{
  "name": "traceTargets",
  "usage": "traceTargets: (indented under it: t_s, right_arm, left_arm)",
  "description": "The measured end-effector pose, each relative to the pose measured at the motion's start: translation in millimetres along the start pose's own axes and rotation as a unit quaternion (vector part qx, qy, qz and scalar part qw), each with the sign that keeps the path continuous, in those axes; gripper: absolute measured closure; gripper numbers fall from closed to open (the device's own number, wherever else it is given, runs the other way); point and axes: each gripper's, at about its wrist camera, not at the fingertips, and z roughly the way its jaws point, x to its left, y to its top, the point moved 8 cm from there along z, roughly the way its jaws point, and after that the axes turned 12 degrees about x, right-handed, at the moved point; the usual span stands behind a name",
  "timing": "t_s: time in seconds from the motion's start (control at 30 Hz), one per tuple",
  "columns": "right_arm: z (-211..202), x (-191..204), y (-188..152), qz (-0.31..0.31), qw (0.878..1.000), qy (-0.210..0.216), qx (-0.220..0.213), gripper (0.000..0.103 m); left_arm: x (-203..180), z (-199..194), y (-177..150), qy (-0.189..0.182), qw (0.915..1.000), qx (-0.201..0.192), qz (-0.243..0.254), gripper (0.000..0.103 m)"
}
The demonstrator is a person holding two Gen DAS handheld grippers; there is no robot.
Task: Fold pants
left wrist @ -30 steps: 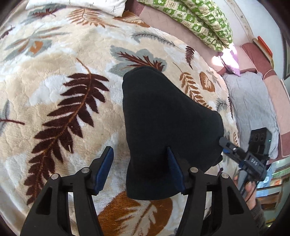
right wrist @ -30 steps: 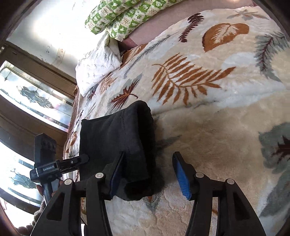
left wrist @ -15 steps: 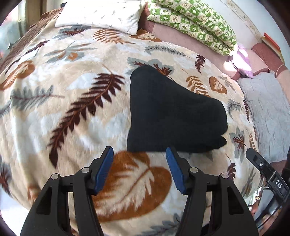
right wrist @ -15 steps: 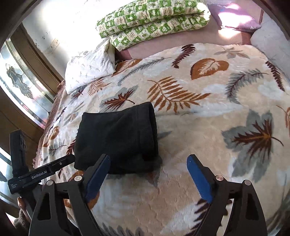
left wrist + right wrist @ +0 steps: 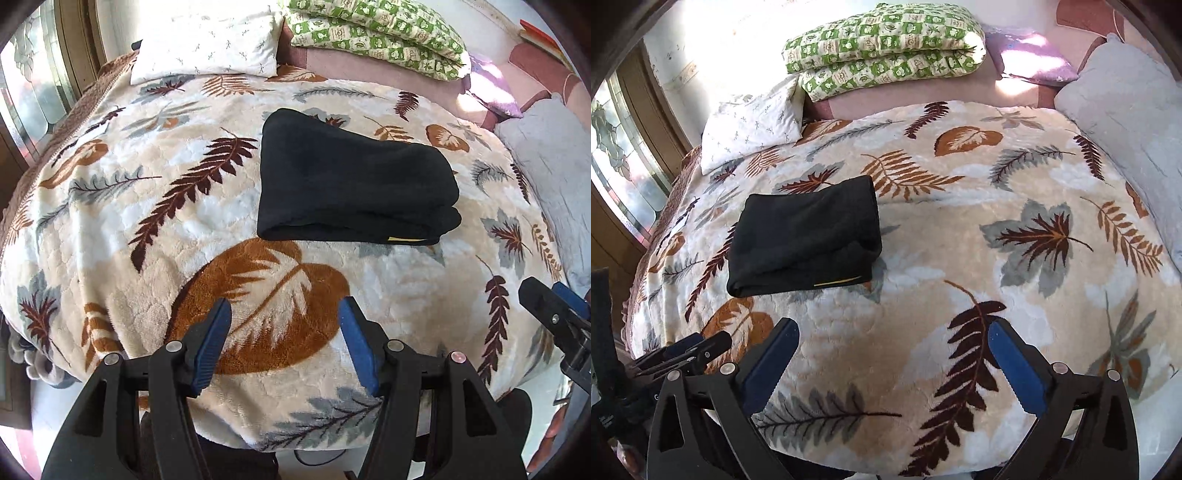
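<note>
lying folded, pants (image 5: 354, 184) well ahead of left tool (image 5: 284, 341).

A big bed (image 5: 406, 81) is seen, covered by a soft cream blanket (image 5: 192, 229) printed with brown, orange and grey leaves. The black pants (image 5: 351, 184) are laid on the blanket, folded into a thick flat bundle, a little above the middle of the left wrist frame. A thin yellow strip is seen at the bundle's lower right edge. At the top of the frame, a white pillow (image 5: 207, 44) with tiny marks is laid beside a folded green and cream checked quilt (image 5: 373, 33). At the right edge, a grey cloth (image 5: 554, 155) is spread, and a small purple cloth (image 5: 1030, 59) is seen near the quilt.
</note>
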Motion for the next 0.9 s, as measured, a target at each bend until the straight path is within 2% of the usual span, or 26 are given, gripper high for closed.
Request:
traceTargets:
  t_s: [0.43,0.6,0.9]
  right_arm:
    - [-28.8,-8.5,-10.1,-0.012,0.998,-0.046,-0.038,0.000]
    - [-18.7,-9.8,-7.7,-0.007,0.999,-0.041,-0.035,0.000]
    - [2.7,-8.3,-8.4,-0.016,0.999,-0.039,-0.020,0.000]
  left_arm:
    - [3.1,-11.5,4.3,0.027,0.9987,-0.037,-0.021,0.043]
    - [6.3,-4.1,9.2,0.041,0.9981,-0.036,-0.029,0.043]
    - [6.8,7.9,13.7,0.037,0.9977,-0.033,-0.047,0.043]
